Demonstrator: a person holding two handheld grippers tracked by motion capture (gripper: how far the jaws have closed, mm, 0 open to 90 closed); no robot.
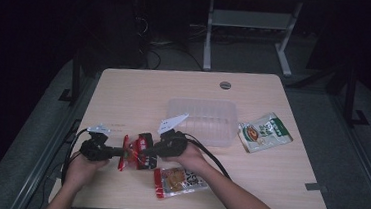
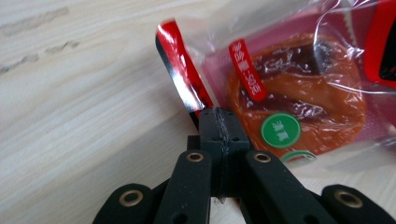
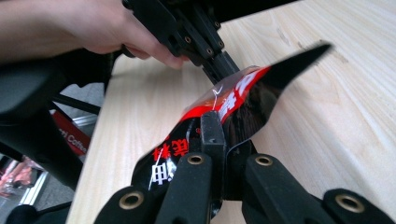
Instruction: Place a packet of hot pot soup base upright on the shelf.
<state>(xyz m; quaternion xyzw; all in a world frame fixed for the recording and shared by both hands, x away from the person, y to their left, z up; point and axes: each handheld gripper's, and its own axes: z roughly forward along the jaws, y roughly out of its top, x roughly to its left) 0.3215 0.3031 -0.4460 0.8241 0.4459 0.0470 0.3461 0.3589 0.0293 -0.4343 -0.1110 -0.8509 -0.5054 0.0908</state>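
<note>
Here, your left hand-held gripper (image 2: 219, 122) is clamped shut on one edge of the red sauce packet (image 1: 135, 152) and your right hand-held gripper (image 3: 215, 128) pinches the opposite edge, holding it just above the tabletop (image 1: 139, 91), near the clear tray (image 1: 205, 117).

Left tongs (image 1: 115, 152) clamped shut, right tongs (image 1: 145, 152) likewise — tips facing.

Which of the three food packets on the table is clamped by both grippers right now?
The red packet, pinched between the left gripper and right gripper; the other two lie untouched.
</note>
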